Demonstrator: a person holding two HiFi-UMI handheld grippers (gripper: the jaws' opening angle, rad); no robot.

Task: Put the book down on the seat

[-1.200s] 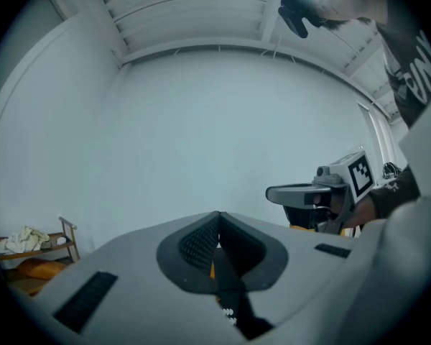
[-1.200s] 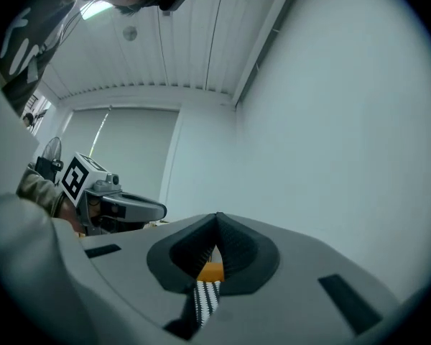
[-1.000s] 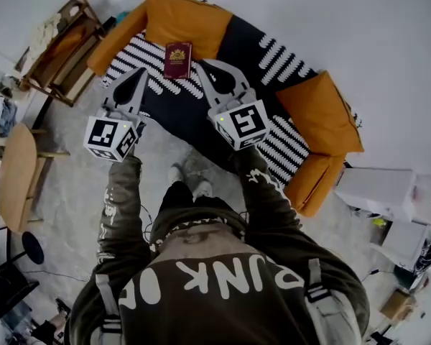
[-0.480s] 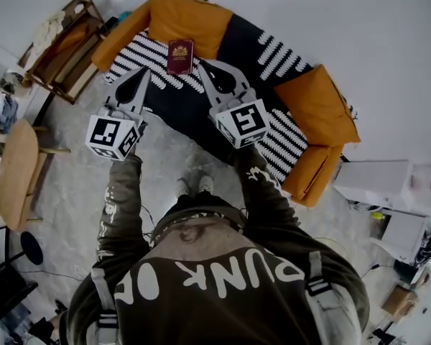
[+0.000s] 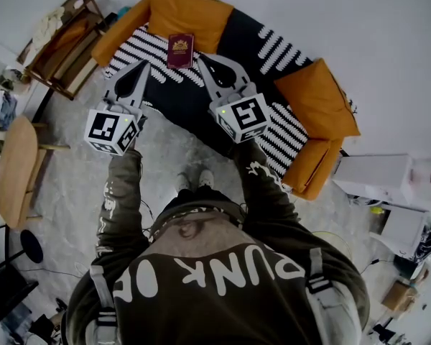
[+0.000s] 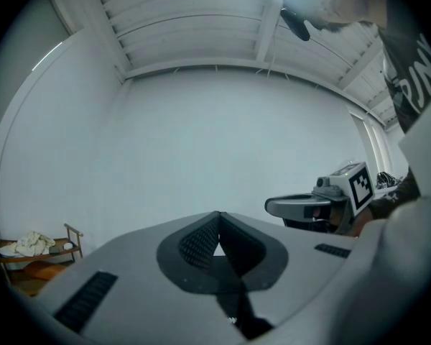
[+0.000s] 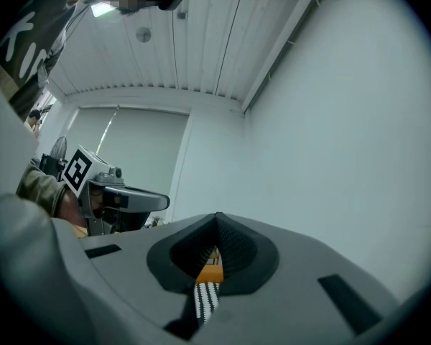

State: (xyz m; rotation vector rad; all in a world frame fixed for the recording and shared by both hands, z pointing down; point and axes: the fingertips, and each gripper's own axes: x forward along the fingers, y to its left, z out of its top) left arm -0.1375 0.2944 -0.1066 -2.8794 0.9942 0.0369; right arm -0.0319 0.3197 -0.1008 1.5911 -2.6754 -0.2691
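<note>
One maroon book (image 5: 180, 50) lies on one striped sofa (image 5: 233, 45) with four orange cushions (image 5: 189, 14), just beyond the jaws of two hand-held tools: the left gripper (image 5: 142, 65) and the right gripper (image 5: 203, 61). Left of the jaws stand one wooden armchair (image 5: 61, 45) and one round wooden desk (image 5: 16, 171).

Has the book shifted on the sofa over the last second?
No. The book lies in the same spot on the striped seat, its top edge just under the orange back cushion.
</note>
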